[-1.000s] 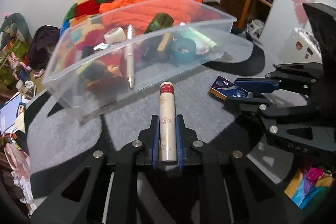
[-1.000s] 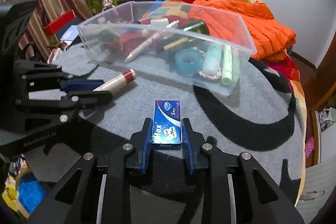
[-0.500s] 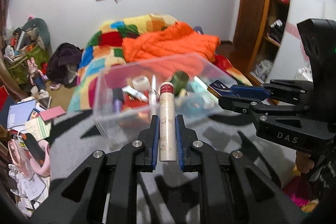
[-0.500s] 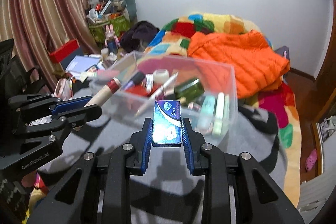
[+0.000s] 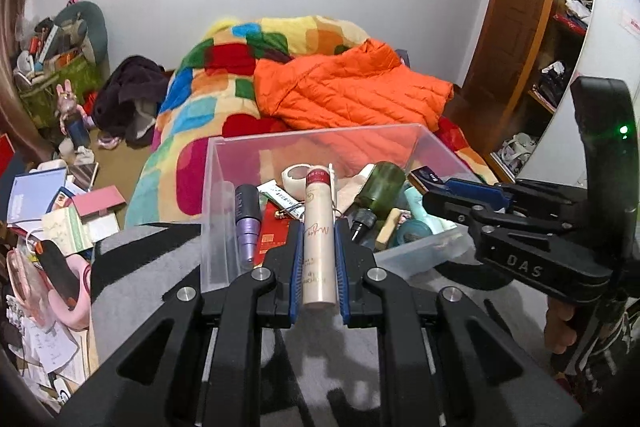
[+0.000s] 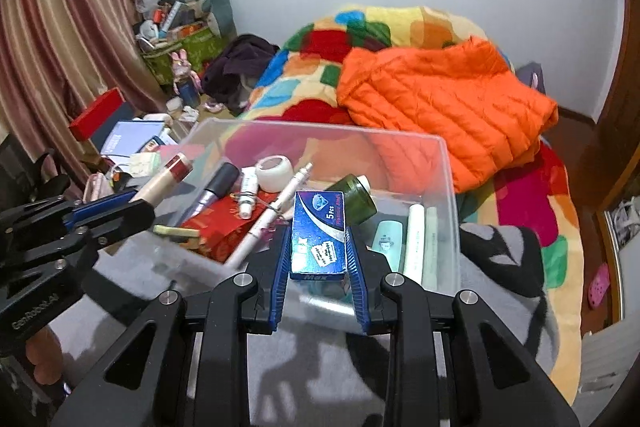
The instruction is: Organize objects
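Left gripper (image 5: 319,247) clamps a cream tube (image 5: 318,239); right gripper (image 6: 318,251) clamps a blue box (image 6: 319,235). Both are held over the near wall of the clear bin (image 6: 450,187). Advance each fully past that wall, lower among the contents, then release.

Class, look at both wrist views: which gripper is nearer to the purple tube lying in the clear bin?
Left. The left gripper, shut on a cream tube, hangs right beside the purple tube. The right gripper, shut on a blue box, is further along the bin.
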`<state>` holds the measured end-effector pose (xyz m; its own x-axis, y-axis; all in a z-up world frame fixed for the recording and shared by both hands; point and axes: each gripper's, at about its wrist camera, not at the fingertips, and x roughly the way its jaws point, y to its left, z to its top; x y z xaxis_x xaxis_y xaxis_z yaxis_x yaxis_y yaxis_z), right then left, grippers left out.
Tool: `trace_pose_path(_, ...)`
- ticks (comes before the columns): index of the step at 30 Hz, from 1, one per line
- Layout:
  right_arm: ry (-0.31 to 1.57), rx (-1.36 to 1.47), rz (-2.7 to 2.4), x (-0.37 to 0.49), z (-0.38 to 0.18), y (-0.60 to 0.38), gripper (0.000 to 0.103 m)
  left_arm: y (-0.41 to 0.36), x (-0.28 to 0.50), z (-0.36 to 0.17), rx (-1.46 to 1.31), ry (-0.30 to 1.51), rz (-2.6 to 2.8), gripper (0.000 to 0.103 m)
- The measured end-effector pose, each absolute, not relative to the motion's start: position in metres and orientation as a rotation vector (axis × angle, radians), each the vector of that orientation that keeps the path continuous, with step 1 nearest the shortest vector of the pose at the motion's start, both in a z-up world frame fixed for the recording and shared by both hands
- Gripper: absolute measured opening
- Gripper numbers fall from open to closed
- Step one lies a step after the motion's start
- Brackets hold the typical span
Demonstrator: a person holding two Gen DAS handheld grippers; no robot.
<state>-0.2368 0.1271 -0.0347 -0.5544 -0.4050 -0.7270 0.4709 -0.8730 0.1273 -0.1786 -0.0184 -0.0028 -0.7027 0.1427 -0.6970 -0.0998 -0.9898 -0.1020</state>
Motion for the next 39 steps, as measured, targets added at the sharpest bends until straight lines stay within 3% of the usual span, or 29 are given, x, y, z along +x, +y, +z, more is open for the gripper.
trace_pose_path(6,0.119,1.16,-2.362,-0.245,-0.051,0.121,0.026,-0.017,-0.189,-0.011,-1.192,-0.101,2.739,0.014)
trace_pose_path(19,0.087,1.055,-2.326,-0.215,-0.024,0.137,0.027,-0.012,-0.16,0.005,-1.096,-0.059,2.802,0.018)
trace_pose_path(22,0.087,1.008,-2.342,-0.2,-0.014,0.145,0.029,-0.012,-0.147,0.01,-1.048,-0.05,2.842,0.032)
trace_pose_path(26,0.095,0.934,-2.382,-0.182,-0.003,0.154,0.051,-0.012,-0.128,0.016,-0.985,-0.052,2.882,0.055)
trace_pose_path(27,0.094,0.91,-2.394,-0.176,0.0,0.157,0.058,-0.012,-0.122,0.017,-0.969,-0.061,2.89,0.059)
trace_pose_path(32,0.104,0.858,-2.416,-0.155,0.006,0.163,0.075,-0.009,-0.104,0.018,-0.93,-0.069,2.908,0.075)
trace_pose_path(36,0.136,0.827,-2.444,-0.14,0.004,0.163,0.083,-0.002,-0.09,0.013,-0.894,-0.041,2.927,0.089)
trace_pose_path(39,0.121,0.831,-2.446,-0.133,-0.002,0.164,0.083,-0.001,-0.083,0.008,-0.888,-0.072,2.91,0.091)
